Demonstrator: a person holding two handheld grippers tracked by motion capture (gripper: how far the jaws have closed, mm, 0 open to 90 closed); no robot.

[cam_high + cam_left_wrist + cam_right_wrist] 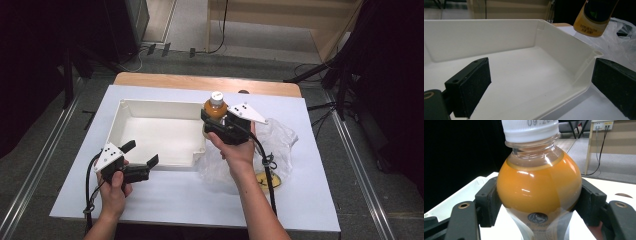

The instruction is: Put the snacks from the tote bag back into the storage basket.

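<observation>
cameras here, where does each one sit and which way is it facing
High view: above the person's side of the table, looking forward and down; forearms, left gripper and right gripper show.
Left gripper view: on the left gripper, looking along its spread jaws into the white tray.
Right gripper view: on the right gripper, facing the orange juice bottle clamped between its pads.
Shared: the bottle and tray show in all three views.

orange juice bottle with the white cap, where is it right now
In the high view the orange juice bottle is clamped upright in the right gripper, at the white plastic tray's far right corner, left of the clear plastic bag.
</observation>
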